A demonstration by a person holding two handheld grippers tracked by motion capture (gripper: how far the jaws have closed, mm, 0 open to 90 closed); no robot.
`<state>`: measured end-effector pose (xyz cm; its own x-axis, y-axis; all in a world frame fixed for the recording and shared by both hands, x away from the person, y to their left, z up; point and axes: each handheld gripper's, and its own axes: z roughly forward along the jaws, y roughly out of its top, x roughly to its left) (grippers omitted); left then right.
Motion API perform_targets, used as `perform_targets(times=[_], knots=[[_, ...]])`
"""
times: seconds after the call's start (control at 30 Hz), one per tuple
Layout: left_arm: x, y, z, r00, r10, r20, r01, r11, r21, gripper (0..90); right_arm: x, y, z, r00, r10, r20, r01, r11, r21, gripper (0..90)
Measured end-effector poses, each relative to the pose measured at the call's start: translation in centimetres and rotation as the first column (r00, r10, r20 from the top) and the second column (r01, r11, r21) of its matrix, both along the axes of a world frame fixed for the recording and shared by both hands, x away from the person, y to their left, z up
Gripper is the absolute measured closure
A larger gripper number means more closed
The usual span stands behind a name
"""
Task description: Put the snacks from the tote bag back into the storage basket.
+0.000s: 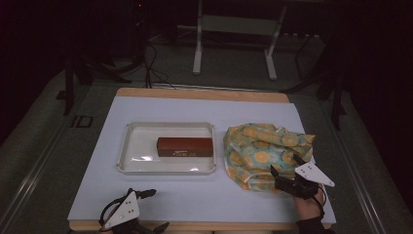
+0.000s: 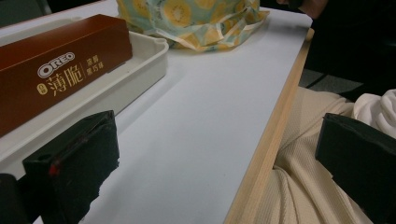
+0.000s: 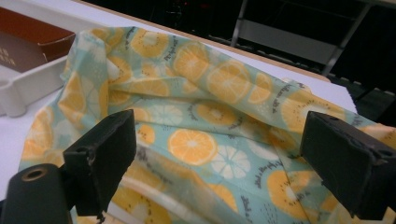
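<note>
Where the bench (image 1: 204,204) carries its pale sheet, a crumpled cloth bag printed with orange slices (image 1: 265,153), lying right of centre, just beside the white tray (image 1: 136,168). Inside that tray, a brown Oreo box (image 1: 185,146) on its long side, towards the tray's right end and near the bag. At the bag's near right edge, the right tongs (image 1: 285,171), spread wide, jaws pointing into the cloth; seen from the right gripper view, the same bag (image 3: 201,140) between the two black jaws, with folds rising behind and a pale hem low in the frame. Possibly touching the fabric at the jaw tips, though hard to tell in the dim high view. Behind the right tongs, a hand (image 1: 309,207) with a dark cuff at the bench's front edge. Down at the front left corner of the bench, the left tongs (image 1: 158,209), also spread apart, pinching nothing, well apart from tray and bag. From the left gripper view, the Oreo box (image 2: 56,74) and tray wall (image 2: 140,70) beyond the left jaw, the bag (image 2: 196,23) farther off, and cream ribbed clothing (image 2: 303,163) below the bench's wooden edge.
</note>
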<state>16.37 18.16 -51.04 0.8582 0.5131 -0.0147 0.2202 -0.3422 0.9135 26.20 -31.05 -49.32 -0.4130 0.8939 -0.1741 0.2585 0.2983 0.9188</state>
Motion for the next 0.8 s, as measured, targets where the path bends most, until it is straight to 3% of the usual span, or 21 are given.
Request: perform_targets(times=[0.4, 0.8], knots=[[0.0, 0.0, 0.0, 1.0000, -0.005, 0.002, 0.005, 1.0000, 0.001, 0.0, -1.8, -1.0, -0.1, 0.9995, -0.017, 0.028, 0.016, 1.000, 0.022, 10.9], [-0.1, -0.1, 0.0, 1.0000, -0.008, -0.001, 0.008, 1.0000, 0.004, 0.0, -1.7, -0.9, -0.1, 0.9986, -0.015, 0.051, 0.014, 1.000, 0.017, 11.0]])
